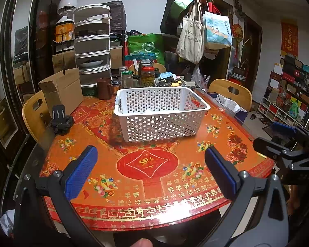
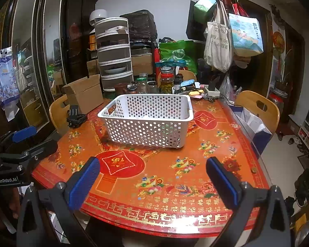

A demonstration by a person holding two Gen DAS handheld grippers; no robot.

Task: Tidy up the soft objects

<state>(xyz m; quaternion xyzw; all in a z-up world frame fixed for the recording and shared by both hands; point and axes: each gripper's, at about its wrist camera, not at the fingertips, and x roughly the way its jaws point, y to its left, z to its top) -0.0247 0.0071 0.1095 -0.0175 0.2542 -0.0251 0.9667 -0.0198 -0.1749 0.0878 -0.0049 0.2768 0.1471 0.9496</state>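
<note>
A white perforated plastic basket [image 1: 160, 113] stands in the middle of the red and orange patterned table [image 1: 146, 177]; it also shows in the right wrist view [image 2: 146, 121]. Something pale lies low inside it, mostly hidden by its walls. My left gripper [image 1: 150, 154] is open and empty, held above the table's near edge. My right gripper [image 2: 152, 164] is open and empty too, beside the left one. The right gripper shows at the right edge of the left wrist view [image 1: 288, 142], and the left gripper at the left edge of the right wrist view [image 2: 24, 144].
A black clamp mount [image 1: 60, 121] sits at the table's left edge by a cardboard box [image 1: 61, 90]. Jars [image 1: 147, 76], a brown mug [image 1: 104, 88] and stacked food covers [image 1: 92, 47] crowd the far side. Wooden chairs [image 1: 230, 90] stand around; a coat rack [image 1: 199, 22] holds bags.
</note>
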